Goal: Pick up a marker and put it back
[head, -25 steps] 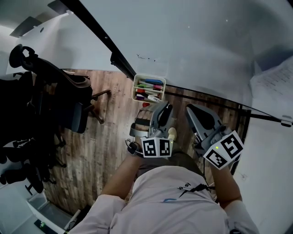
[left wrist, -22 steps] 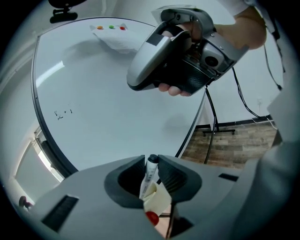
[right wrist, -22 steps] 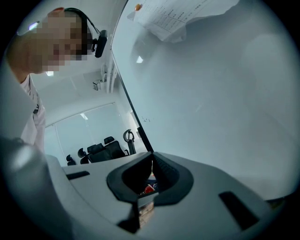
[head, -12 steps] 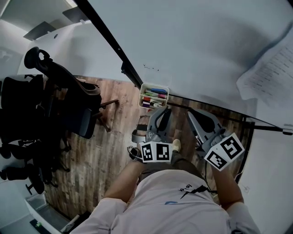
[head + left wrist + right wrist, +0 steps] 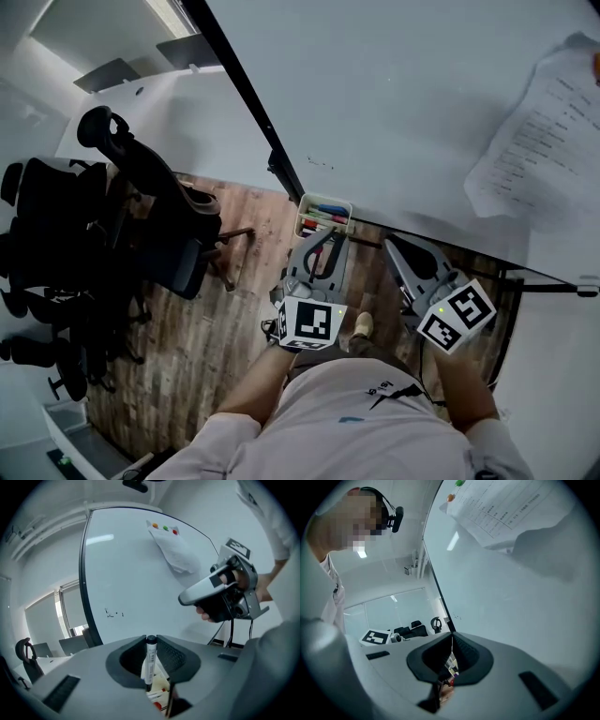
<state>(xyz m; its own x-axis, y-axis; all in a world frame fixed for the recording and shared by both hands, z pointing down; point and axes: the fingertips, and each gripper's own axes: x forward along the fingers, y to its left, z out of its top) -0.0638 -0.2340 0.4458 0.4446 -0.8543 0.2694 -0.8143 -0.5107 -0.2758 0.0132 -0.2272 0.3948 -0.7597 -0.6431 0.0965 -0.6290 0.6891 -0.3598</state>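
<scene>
Since a second ago the left gripper (image 5: 323,238) has narrowed its jaws from the wider gape it had at the tray (image 5: 326,197). Now its pads (image 5: 170,655) press on a black-capped marker (image 5: 149,662), which lies along the jaws with its cap at the tips. The tray, with the other markers (image 5: 324,217) in it, sits just beyond those tips, at the lower edge of the whiteboard (image 5: 403,94). The right gripper (image 5: 451,637) hangs beside, jaws together on nothing. The pick looks made — the return remains. To do it well, the grip should hold firm. The marker should go back along its own length into the gap it left, clear of its neighbours — and the jaws should part only once it rests in the tray.
</scene>
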